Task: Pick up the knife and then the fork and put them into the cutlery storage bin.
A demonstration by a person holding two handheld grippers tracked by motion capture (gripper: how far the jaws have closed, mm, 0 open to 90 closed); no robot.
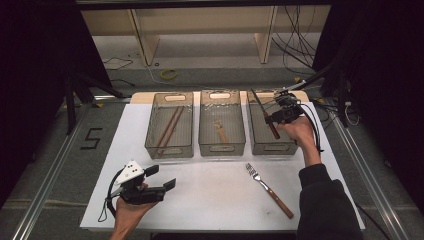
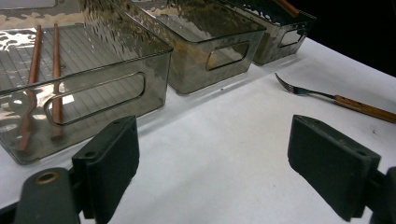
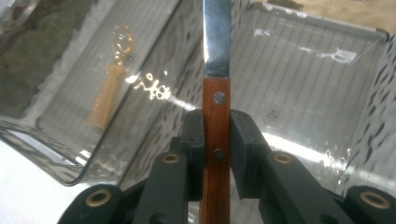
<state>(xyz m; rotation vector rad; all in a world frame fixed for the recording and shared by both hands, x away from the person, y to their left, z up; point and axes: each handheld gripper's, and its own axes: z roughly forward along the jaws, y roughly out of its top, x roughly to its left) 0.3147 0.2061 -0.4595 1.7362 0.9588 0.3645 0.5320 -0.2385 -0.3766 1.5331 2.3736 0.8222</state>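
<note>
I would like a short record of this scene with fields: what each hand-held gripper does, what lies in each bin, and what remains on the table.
right hand-held gripper: shut on knife by its wooden handle, above right bin
left hand-held gripper: open, holds nothing, over white table
left bin: chopsticks
middle bin: wooden-handled utensil
on table: fork

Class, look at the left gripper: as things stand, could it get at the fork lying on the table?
Probably yes: the left gripper is open and holds nothing, and only bare white table lies between it and the fork.
</note>
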